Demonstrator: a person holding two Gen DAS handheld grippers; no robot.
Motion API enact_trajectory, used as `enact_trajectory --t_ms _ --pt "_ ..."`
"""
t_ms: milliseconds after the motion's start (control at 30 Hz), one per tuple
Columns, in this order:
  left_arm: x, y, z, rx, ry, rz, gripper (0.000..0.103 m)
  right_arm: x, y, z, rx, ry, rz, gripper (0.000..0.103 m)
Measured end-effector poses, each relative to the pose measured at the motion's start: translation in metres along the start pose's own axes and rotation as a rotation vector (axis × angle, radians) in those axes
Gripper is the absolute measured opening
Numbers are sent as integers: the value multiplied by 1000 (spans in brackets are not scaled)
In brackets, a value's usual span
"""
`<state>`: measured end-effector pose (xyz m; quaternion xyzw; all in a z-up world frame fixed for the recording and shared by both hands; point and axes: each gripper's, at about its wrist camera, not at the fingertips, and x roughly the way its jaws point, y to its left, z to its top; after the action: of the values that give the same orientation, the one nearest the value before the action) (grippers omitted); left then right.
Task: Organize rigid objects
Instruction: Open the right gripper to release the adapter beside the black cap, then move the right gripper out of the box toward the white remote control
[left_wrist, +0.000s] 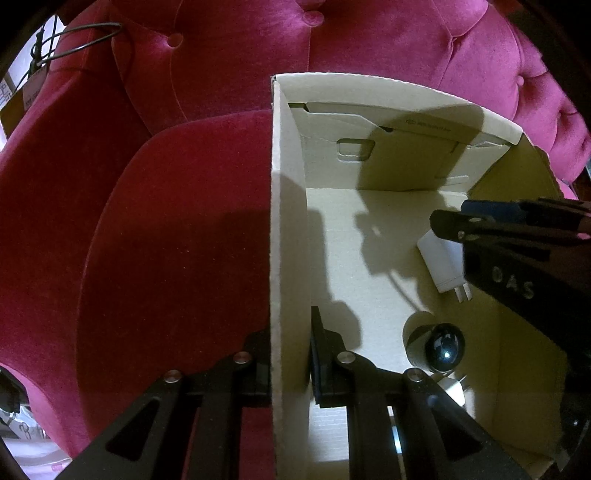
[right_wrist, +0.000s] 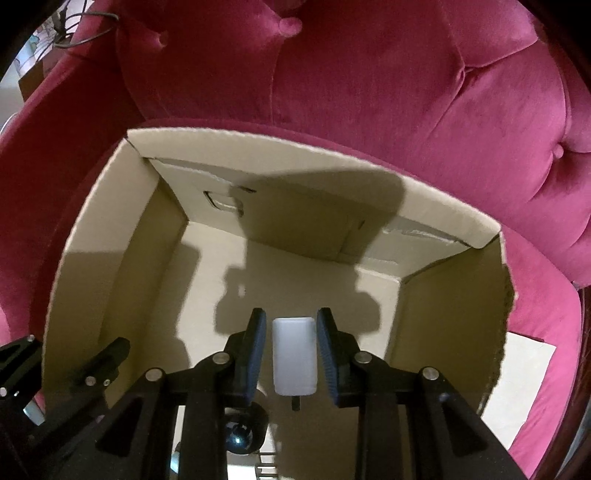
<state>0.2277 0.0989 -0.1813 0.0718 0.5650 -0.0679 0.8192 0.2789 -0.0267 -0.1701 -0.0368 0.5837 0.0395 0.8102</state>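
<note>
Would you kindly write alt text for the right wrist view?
The right gripper straddles a white charger on the floor of an open cardboard box, pads not touching it. A dark ball lies nearby; the box sits on a pink sofa.

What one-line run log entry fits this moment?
left gripper: shut on cardboard box wall | right gripper: open around white charger | white charger: on box floor | black ball: in box
</note>
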Motion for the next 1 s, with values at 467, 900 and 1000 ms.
enact_trajectory --t_ms 467,900,1000 --pt "1 -2 -1 5 0 9 14 -40 -4 -5 5 -50 -10 39" --pt "0 -3 0 4 1 12 14 -77 -24 -7 34 -94 -25 64" --pt "0 -3 0 5 1 14 14 -84 -30 -8 36 -103 -22 73"
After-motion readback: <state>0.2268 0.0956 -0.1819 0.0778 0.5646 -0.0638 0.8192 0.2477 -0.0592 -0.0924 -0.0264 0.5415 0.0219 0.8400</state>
